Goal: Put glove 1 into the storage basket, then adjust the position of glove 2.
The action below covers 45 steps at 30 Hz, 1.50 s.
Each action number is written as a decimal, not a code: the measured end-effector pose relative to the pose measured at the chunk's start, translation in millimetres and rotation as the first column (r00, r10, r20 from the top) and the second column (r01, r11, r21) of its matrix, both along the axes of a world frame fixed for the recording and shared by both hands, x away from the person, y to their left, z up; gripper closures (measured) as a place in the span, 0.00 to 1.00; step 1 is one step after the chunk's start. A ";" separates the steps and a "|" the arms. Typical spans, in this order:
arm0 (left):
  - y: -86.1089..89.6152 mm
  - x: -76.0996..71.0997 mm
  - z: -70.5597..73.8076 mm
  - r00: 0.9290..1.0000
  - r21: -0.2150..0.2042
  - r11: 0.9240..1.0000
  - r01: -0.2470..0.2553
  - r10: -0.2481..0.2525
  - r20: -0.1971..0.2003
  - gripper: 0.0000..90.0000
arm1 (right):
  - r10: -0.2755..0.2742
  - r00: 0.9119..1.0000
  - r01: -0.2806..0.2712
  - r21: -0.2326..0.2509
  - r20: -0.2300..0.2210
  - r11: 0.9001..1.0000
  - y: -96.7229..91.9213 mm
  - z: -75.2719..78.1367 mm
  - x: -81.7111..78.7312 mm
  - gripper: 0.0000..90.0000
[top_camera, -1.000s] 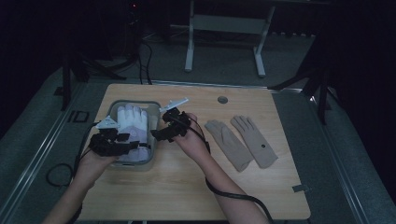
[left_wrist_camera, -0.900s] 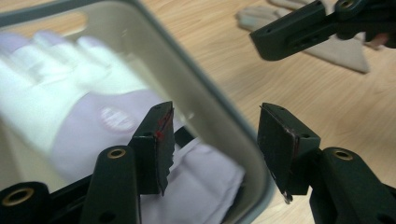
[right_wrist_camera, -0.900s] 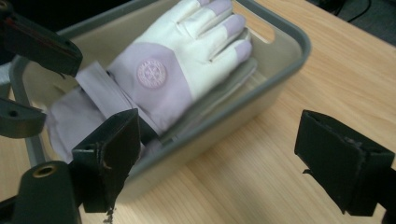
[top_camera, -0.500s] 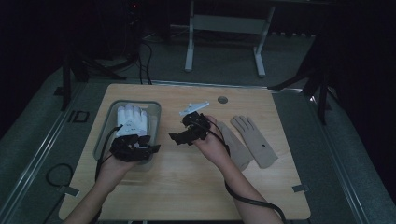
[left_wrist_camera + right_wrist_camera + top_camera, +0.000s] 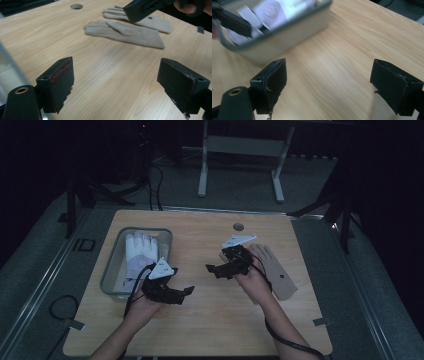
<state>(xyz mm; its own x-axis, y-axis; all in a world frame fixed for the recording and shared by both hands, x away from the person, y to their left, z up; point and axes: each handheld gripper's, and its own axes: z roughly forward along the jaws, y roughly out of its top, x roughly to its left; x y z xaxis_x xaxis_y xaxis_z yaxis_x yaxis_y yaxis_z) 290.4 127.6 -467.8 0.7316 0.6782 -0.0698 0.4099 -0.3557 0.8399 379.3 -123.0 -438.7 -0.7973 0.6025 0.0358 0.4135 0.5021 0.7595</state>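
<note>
A pair of white gloves (image 5: 140, 252) lies in a grey bin (image 5: 111, 270) at the table's left. Two beige gloves (image 5: 274, 270) lie flat on the wood at the right, side by side (image 5: 125, 32). My left gripper (image 5: 186, 292) hovers just right of the bin's near corner, pointing right. Its jaws have just been opening and now stand wide (image 5: 120, 82) with only bare wood between them. My right gripper (image 5: 211, 269) is at mid-table beside the beige gloves, pointing left at the bin (image 5: 274, 42). It is open (image 5: 329, 85) and holds nothing.
A round hole (image 5: 238, 226) sits in the tabletop near the far edge. A small grey tab (image 5: 319, 321) lies near the front right corner. Cables trail from both grippers over the near edge. Dark floor and a metal stand (image 5: 240, 150) lie beyond the table.
Both grippers have left the bin. The left one drew back toward the near side and right, and its jaws spread wider. The right one travelled right toward the beige gloves.
</note>
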 end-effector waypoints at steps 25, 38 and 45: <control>-23.6 -27.8 -61.1 0.993 -0.089 0.992 0.088 -0.081 0.084 0.16 | -0.070 0.996 0.071 0.023 -0.055 0.997 -112.7 -55.9 10.2 0.13; -20.8 -36.0 -70.1 0.984 -0.091 0.993 0.074 -0.057 0.169 0.16 | -0.107 0.994 0.110 -0.137 0.034 0.984 -118.8 -79.7 33.5 0.43; -24.0 -36.2 -72.0 0.984 -0.085 0.994 0.069 -0.054 0.169 0.15 | -0.118 0.993 0.114 -0.175 -0.012 0.978 -116.9 -102.3 44.3 0.44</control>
<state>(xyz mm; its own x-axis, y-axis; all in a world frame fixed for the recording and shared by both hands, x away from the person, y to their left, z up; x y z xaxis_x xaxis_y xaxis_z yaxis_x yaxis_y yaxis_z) 254.2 103.6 -539.8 0.7781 0.6281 -0.0022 0.2414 -0.2959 0.9242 423.6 -239.9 -541.1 -0.7221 0.6892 -0.0602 0.4925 0.5732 0.6549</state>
